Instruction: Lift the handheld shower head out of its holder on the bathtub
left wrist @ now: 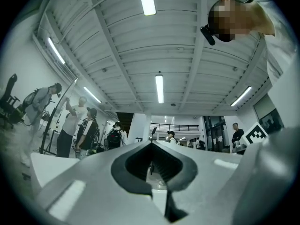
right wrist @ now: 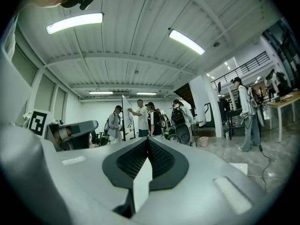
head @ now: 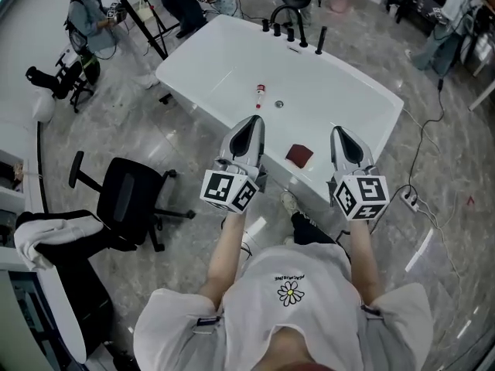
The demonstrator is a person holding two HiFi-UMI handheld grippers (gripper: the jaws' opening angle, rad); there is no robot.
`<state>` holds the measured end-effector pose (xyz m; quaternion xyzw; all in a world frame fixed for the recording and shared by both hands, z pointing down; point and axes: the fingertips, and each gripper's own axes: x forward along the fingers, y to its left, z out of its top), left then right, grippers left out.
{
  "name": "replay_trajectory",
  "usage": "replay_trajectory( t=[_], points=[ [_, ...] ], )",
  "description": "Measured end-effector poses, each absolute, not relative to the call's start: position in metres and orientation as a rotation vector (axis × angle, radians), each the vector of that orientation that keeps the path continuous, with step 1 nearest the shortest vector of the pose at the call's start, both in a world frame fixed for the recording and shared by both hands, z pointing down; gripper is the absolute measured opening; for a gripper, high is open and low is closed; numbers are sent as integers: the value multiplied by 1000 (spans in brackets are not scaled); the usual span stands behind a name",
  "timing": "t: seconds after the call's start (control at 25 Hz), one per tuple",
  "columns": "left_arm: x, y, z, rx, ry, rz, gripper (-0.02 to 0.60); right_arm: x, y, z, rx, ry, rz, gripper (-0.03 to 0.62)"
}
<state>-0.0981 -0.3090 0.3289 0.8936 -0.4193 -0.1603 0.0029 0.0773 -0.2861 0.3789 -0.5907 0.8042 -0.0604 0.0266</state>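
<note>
A white bathtub (head: 209,64) lies ahead in the head view. On its far rim a black handheld shower head (head: 320,40) stands upright in its holder, next to a curved black faucet (head: 288,18) and black knobs. My left gripper (head: 254,120) and right gripper (head: 340,132) hover side by side over the tub's near rim, far from the shower head. Both are shut with nothing in them. The left gripper (left wrist: 152,143) and right gripper (right wrist: 148,138) views look up at the ceiling and room; neither shows the shower head.
A small red-and-white bottle (head: 261,95) lies in the tub near the drain (head: 279,104). A dark red cloth (head: 299,155) sits on the near rim between the grippers. A black office chair (head: 131,199) stands left; a power strip (head: 410,201) with cable lies right. People stand behind the tub.
</note>
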Motion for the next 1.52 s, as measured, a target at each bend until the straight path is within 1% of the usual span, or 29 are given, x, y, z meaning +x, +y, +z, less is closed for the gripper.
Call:
replay_trajectory(
  t=[0.2,0.44,0.64,0.88,1.2,1.52],
  points=[
    [-88,-401,325,2819,-1329,-473,0,98,-384,371,-1840,2442,-139,21],
    [-52,-501,317,2844,-1322,-435,0,147,-485,357,-1861,2370,-115,21],
    [-32,-561,323,2806,-1334,-436,0,172,-544,361,-1862,2379,-144,21],
    [-7,-606,322,2820,-1324,-438,1,184,-599,373,-1866,2393,-181,21],
    [13,-668,350,2774,-1254,-459,0,180,-667,384,-1863,2400,-166,48],
    [44,-728,391,2778,-1138,-422,0,200,-735,436,-1940,2383,-279,120]
  ],
)
